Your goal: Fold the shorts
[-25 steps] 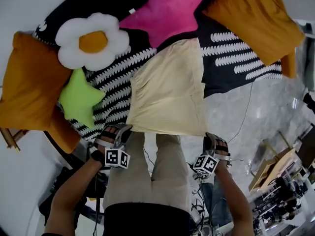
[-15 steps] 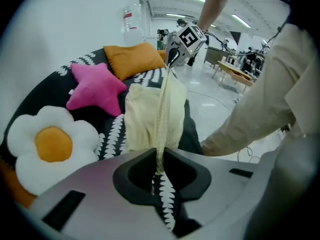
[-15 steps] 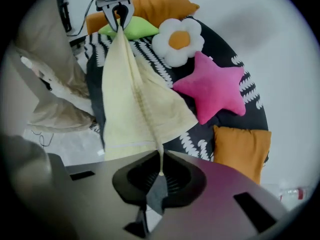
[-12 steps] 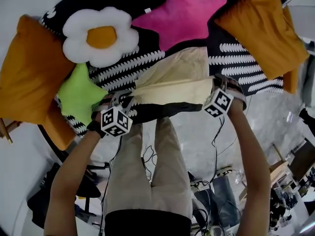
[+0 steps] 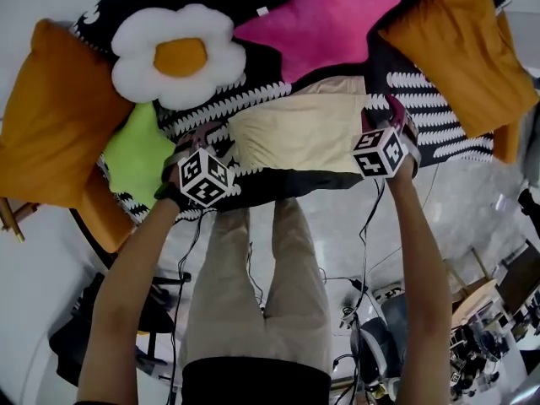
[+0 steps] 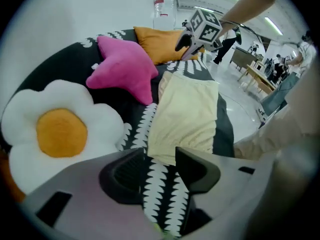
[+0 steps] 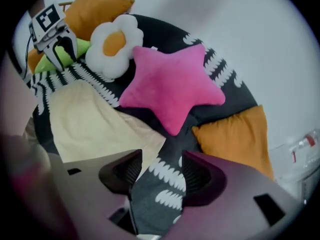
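Observation:
The pale yellow shorts lie folded in half on the black-and-white patterned cover, below the pink star. My left gripper hovers at the fold's left corner, and my right gripper at its right corner. In the left gripper view the left gripper has its jaws opening; the shorts end just ahead of the pads, with only the cover between them. The right gripper is opening too, and the corner of the shorts lies by its left jaw, untouched.
A pink star cushion, a white flower cushion and a green star cushion ring the shorts. Orange pillows sit at both sides. The bed's near edge is by my legs, with cables on the floor.
Both grippers carried the near hem of the shorts up from the bed's edge and laid it over the far half. The jaws, shut on the cloth before, have let it go.

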`<action>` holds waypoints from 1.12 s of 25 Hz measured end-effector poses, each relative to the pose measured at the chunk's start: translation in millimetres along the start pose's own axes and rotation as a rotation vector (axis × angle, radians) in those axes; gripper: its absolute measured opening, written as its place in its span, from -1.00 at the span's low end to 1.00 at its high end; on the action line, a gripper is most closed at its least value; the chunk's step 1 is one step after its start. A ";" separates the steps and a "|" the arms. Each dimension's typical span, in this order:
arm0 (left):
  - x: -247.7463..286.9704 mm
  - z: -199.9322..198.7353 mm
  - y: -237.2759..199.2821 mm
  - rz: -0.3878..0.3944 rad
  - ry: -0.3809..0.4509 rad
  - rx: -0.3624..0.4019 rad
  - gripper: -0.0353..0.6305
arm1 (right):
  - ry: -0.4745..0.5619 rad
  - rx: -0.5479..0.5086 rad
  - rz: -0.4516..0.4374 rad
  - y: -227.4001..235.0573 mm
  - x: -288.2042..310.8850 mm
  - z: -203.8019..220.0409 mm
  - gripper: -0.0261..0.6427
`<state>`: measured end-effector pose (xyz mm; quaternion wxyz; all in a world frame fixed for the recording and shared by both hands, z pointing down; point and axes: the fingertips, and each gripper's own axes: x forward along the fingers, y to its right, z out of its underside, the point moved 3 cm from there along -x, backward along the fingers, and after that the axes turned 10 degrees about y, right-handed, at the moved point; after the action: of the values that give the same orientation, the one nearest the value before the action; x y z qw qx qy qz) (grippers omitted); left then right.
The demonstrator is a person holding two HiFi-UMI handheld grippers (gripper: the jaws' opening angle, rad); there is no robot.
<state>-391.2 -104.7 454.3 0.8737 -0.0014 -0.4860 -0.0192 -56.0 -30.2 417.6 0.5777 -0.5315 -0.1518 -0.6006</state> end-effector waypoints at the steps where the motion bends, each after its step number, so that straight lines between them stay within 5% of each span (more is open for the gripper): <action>1: 0.3 1.2 15.5 0.025 -0.004 -0.031 -0.27 | -0.026 0.039 -0.020 -12.1 -9.4 22.6 -0.13; 5: 7.5 14.5 83.1 0.124 -0.048 -0.176 -0.22 | -0.111 0.024 -0.105 -80.5 -42.9 100.0 -0.15; 8: 29.7 39.0 115.6 0.158 -0.109 -0.264 0.02 | -0.106 -0.141 -0.176 -133.5 -48.8 132.7 -0.24; 11: 58.2 54.2 125.5 0.131 -0.158 -0.262 0.06 | -0.095 -0.386 -0.245 -169.4 -44.0 159.9 -0.22; 12: 66.8 54.0 123.4 0.116 -0.164 -0.235 0.02 | -0.096 -0.464 -0.244 -174.1 -38.0 168.6 -0.22; 13: 73.4 51.4 119.3 0.105 -0.162 -0.201 -0.28 | -0.095 -0.527 -0.223 -173.5 -30.8 175.6 -0.24; 14: 76.8 47.5 115.1 0.104 -0.154 -0.170 -0.59 | -0.089 -0.569 -0.183 -168.1 -24.9 179.3 -0.42; 15: 75.9 43.5 111.9 0.115 -0.146 -0.145 -0.63 | -0.074 -0.588 -0.135 -159.9 -22.7 179.2 -0.72; 19: 38.7 35.2 92.5 0.146 -0.079 -0.073 -0.80 | -0.018 -0.543 0.007 -138.4 -47.7 155.3 -0.77; 25: 18.8 55.6 103.9 0.198 -0.108 -0.036 -0.79 | -0.123 -0.513 -0.092 -160.0 -53.8 177.6 -0.74; 26: 19.4 61.5 111.5 0.213 -0.131 -0.027 -0.74 | -0.149 -0.473 -0.112 -163.1 -53.3 181.7 -0.67; 28: 18.4 70.8 127.7 0.277 -0.187 0.004 -0.30 | -0.211 -0.340 -0.153 -164.9 -54.7 195.3 -0.20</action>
<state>-437.2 23.8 509.3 0.8190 -0.0683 -0.5605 0.1025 -119.3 201.6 520.2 0.4134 -0.6683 -0.1478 -0.6006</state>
